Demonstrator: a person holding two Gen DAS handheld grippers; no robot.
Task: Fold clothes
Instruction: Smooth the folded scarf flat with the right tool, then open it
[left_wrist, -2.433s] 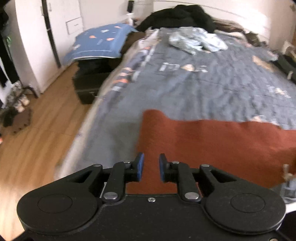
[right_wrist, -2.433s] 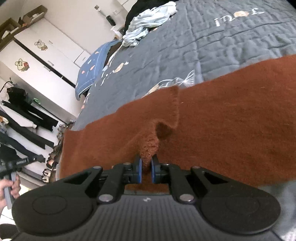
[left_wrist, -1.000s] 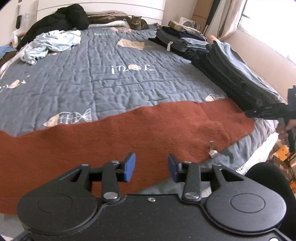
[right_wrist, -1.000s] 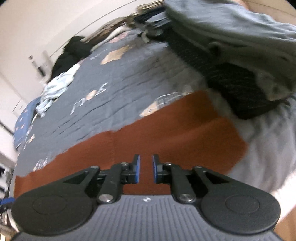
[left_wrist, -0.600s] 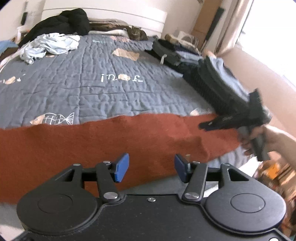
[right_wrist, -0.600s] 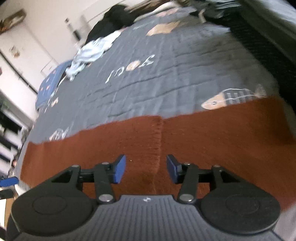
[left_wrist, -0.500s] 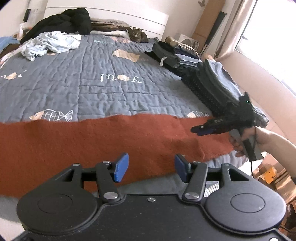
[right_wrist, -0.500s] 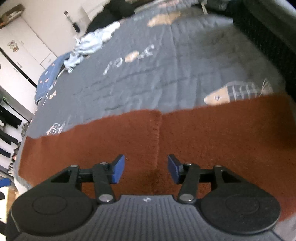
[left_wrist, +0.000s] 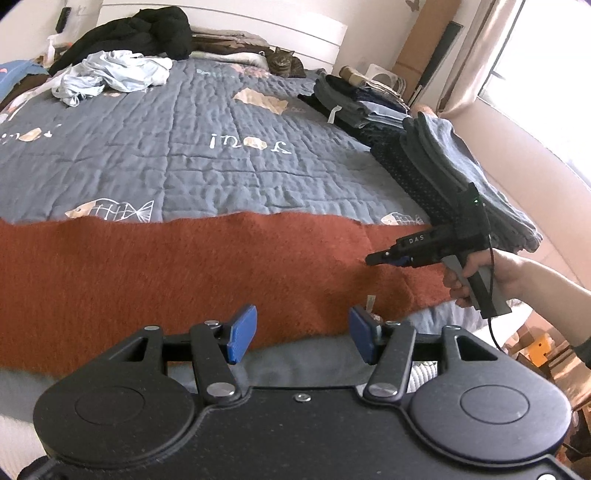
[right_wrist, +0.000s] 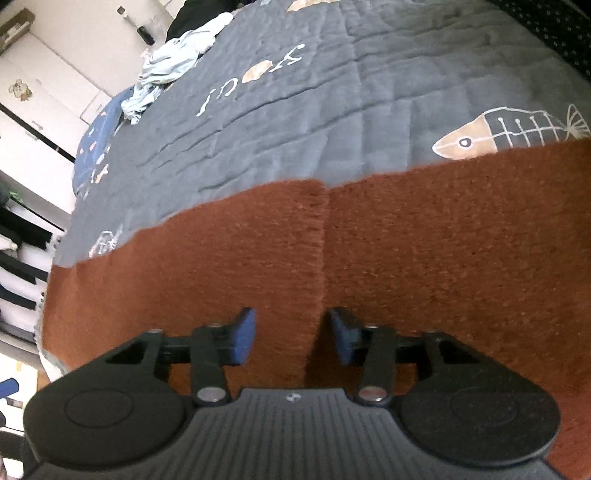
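While both of my tools hang over the near edge of the bed, the rust-red knit garment lies spread flat in a long band across the lower middle of the left wrist frame, on the grey quilt with the fish prints. My left hand-held gripper stands wide, its blue pads parted above the garment's near hem and holding nothing. My right hand-held gripper is just as wide and empty, low over the cloth in the bottom centre of its own frame, straddling a vertical seam or fold line that runs up the fabric; from the left view the same tool appears at the right of the frame, over the garment's right end. I judge the knit soft, thick and fuzzy, light enough to lift at one edge yet limp, so it will sag and drag on the quilt unless both ends rise together. Its nap should grip the pads well; a pinch taken deep on the hem or at a corner looks safer than a shallow nip, which could stretch the weave. A small white tag near the lower right of the band marks one edge. Whether this flat lie is a spread before folding or a fold part made, I cannot tell. Folded stacks sit in the upper right, and crumpled pale clothes in the upper left.
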